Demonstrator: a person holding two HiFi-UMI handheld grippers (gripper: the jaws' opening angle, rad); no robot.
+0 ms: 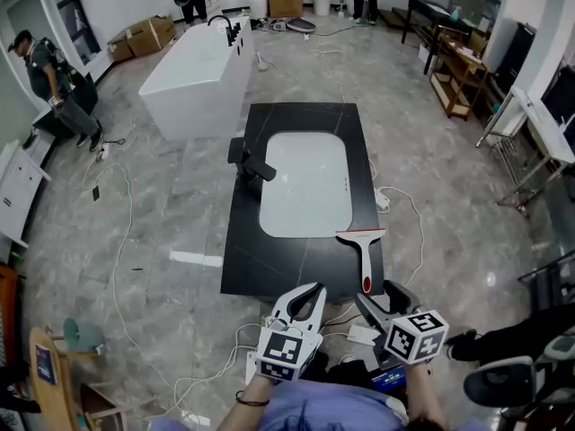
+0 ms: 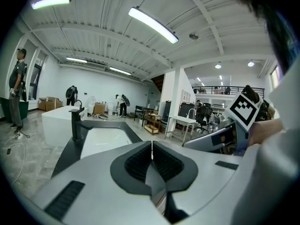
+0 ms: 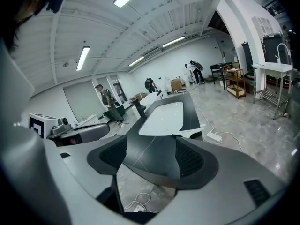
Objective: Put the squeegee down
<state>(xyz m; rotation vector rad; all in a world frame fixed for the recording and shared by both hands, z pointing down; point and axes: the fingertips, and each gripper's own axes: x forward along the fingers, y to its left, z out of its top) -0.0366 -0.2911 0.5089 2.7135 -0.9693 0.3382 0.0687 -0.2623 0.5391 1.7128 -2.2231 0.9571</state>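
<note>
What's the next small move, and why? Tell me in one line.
Probably just lift the right tool clear of the counter. The squeegee already lies flat on it, by the basin's near right corner, and the right tool's jaws stand apart with nothing between them. The left tool is shut and empty.

Pretty much all black, white and grey here

Your squeegee point(image 1: 364, 257) is white with a red handle tip. Counter point(image 1: 269, 259) is black with thin pale veins, sink point(image 1: 305, 182) white, faucet point(image 1: 250, 163) black, floor point(image 1: 162, 214) grey marble. Your left gripper point(image 1: 308, 296) and right gripper point(image 1: 384, 299) are pale grey with black-and-white square markers.
</note>
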